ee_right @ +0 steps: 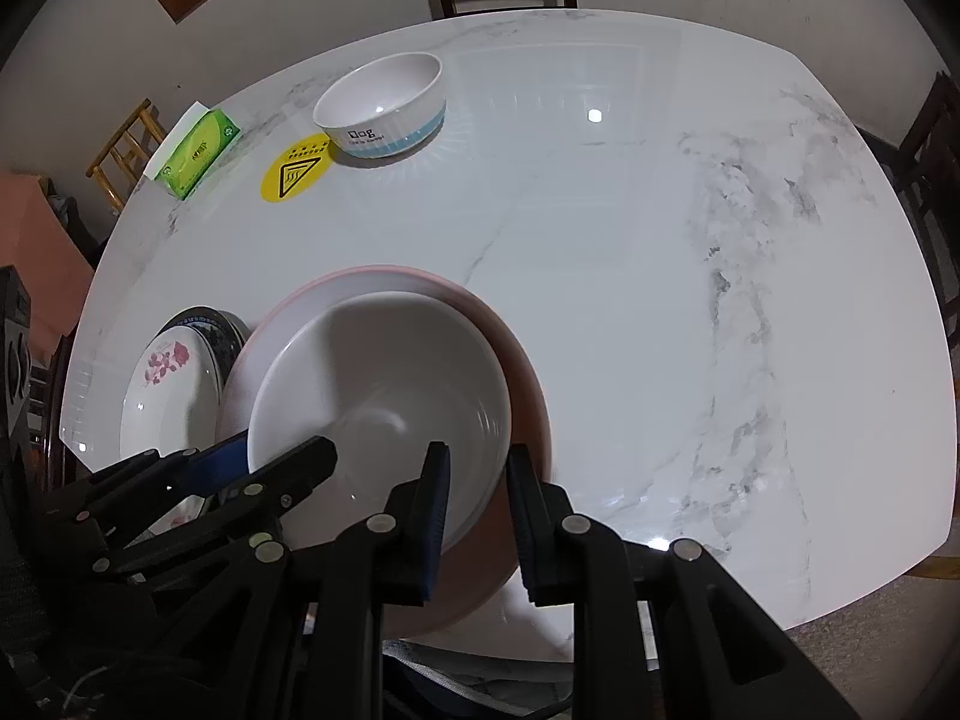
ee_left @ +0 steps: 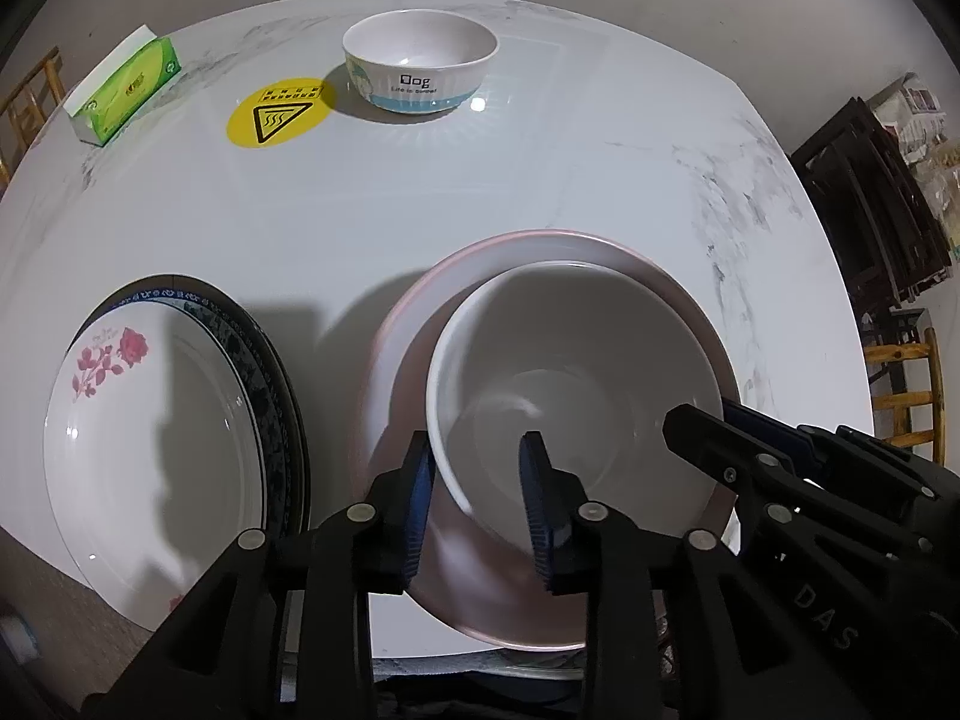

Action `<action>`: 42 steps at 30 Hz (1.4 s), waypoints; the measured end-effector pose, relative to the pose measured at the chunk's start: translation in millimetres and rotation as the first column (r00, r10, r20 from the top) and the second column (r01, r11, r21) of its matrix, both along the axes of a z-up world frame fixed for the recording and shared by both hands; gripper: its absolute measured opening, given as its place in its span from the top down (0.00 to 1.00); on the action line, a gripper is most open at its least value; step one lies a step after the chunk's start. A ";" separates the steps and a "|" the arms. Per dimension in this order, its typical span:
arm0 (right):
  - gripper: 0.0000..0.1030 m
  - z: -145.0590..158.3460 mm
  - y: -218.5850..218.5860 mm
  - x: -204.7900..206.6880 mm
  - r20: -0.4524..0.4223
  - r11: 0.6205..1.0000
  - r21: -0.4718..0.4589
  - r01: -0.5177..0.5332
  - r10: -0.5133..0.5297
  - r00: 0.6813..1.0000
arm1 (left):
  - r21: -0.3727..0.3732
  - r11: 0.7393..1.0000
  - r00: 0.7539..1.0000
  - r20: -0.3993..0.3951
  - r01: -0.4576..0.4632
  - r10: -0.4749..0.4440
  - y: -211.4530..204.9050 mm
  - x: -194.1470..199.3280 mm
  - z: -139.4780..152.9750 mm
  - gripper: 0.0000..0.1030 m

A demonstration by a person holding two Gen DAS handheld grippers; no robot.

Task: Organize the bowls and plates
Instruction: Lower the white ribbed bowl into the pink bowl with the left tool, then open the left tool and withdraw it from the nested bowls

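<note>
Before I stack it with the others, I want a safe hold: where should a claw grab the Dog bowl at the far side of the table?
Grip the Dog bowl by its rim, coming from above on the near side, one finger inside, one outside. It stands upright, open and apparently empty, with steep ribbed walls probably too wide to span.

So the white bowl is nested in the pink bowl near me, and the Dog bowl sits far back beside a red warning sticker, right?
Not quite: the warning sticker is yellow, as the left wrist view shows. The white bowl does sit in the pink bowl, with the Dog bowl far back.
</note>
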State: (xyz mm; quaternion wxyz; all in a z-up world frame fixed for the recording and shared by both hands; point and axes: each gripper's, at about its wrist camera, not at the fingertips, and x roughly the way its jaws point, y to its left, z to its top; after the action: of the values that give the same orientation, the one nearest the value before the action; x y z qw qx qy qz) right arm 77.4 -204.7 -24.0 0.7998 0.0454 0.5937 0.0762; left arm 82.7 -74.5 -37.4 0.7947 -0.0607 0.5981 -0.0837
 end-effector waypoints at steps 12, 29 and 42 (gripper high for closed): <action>0.79 0.0 0.8 -3.7 0.001 1.000 0.015 -0.005 0.005 1.000 | 0.031 0.999 0.999 0.037 0.017 -0.018 -1.5 -2.5 4.7 0.69; 0.76 12.2 -4.5 -9.3 0.039 1.000 0.029 0.002 -0.003 0.999 | 0.114 0.993 0.986 0.154 0.037 -0.055 -7.2 -12.5 22.7 0.63; 0.76 25.9 -18.4 -8.0 0.100 0.999 0.038 0.027 -0.031 0.994 | 0.131 0.991 0.976 0.209 0.036 -0.063 -4.1 -15.5 33.8 0.61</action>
State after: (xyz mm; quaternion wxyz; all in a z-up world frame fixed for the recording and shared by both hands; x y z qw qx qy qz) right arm 69.4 -223.1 1.9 0.8288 0.0647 0.5504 0.0774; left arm 67.2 -78.6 -3.6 0.8542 0.0141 0.5149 -0.0714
